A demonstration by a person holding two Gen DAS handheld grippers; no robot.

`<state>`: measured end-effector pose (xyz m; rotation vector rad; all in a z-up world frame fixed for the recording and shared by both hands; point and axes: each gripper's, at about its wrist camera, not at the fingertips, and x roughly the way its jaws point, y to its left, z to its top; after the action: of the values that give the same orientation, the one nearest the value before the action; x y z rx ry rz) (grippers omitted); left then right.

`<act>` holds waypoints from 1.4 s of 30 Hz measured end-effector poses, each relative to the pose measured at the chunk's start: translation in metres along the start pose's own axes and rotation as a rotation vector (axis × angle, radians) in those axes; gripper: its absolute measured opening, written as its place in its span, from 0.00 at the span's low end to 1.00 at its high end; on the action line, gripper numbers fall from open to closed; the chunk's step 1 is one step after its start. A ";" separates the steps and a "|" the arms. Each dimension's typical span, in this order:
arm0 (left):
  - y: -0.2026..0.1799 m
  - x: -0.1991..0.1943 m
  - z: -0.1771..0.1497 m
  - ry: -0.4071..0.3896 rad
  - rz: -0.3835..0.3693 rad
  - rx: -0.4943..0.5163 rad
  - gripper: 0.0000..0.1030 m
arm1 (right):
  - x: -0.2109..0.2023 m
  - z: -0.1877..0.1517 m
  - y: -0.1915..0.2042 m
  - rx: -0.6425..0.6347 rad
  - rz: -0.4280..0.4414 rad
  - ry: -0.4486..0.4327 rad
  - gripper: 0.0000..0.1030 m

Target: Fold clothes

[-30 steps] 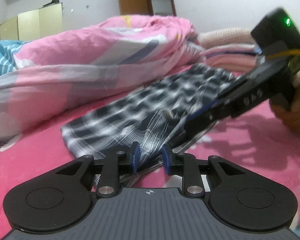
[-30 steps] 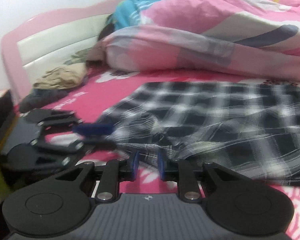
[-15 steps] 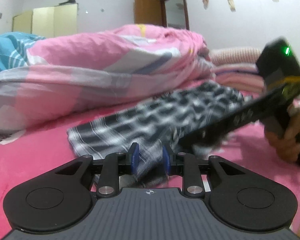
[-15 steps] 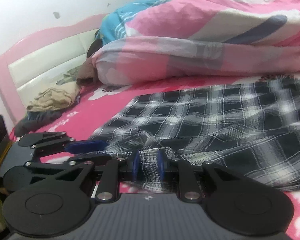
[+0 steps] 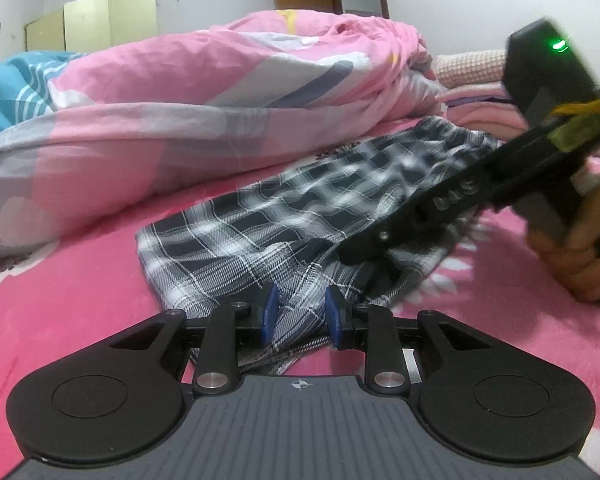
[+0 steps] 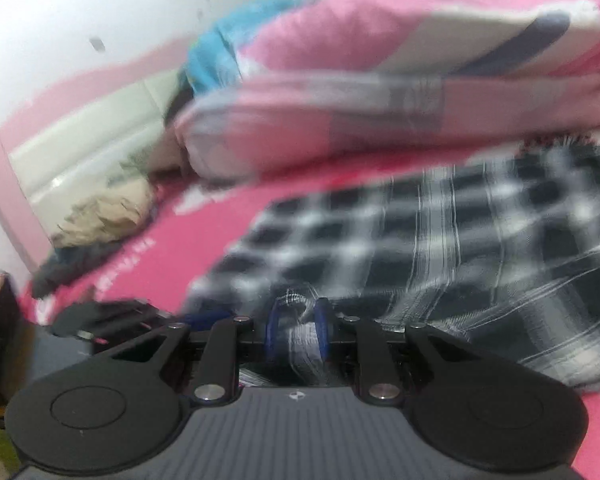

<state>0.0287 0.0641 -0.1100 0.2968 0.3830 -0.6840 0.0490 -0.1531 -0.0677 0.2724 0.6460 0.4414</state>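
From the left wrist camera, the plaid garment (image 5: pixel 284 220) lies spread on the pink bedsheet (image 5: pixel 80 300), near the foot of a heaped pink quilt (image 5: pixel 204 92). The left gripper (image 5: pixel 298 314) has cloth from the garment's near edge bunched between its blue pads, so I judge it clamped on that edge, though a visible gap remains between the pads. The right gripper's body (image 5: pixel 460 200) reaches in from the right over the cloth, its tips hidden behind a fold.

From the right wrist camera (badly blurred), the right gripper (image 6: pixel 298 330) shows a wad of the same plaid cloth (image 6: pixel 440 248) pinched between its narrowly set pads; it looks clenched on it. A beige bundle of clothing (image 6: pixel 104 216) sits by the headboard (image 6: pixel 60 152), well apart.

As for progress: both near points appear seized, but the garment lies mostly flat and single-layered. No fold looks made yet; carrying the held edge across and smoothing remain.
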 end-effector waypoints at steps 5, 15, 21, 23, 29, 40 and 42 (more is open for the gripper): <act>0.002 -0.001 -0.002 -0.005 -0.007 -0.007 0.25 | -0.003 0.003 -0.040 0.211 -0.063 -0.020 0.03; 0.002 -0.001 -0.003 -0.008 -0.008 -0.005 0.25 | -0.012 0.009 0.014 -0.007 0.004 -0.084 0.03; 0.001 -0.003 -0.005 -0.012 -0.007 -0.002 0.25 | 0.011 0.002 -0.004 0.065 -0.129 -0.001 0.01; 0.001 -0.003 -0.005 -0.012 -0.007 -0.002 0.25 | -0.001 0.002 0.002 0.026 -0.151 -0.036 0.02; 0.007 0.000 -0.001 -0.012 -0.016 -0.043 0.25 | 0.009 -0.004 0.022 -0.149 -0.117 -0.010 0.02; 0.028 0.012 0.015 -0.014 -0.030 -0.167 0.25 | 0.035 -0.007 0.020 -0.165 -0.132 0.029 0.01; 0.032 0.014 0.016 -0.006 -0.035 -0.192 0.25 | 0.033 -0.006 0.020 -0.160 -0.129 0.028 0.01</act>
<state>0.0639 0.0740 -0.0977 0.1057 0.4455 -0.6767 0.0626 -0.1191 -0.0820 0.0729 0.6474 0.3714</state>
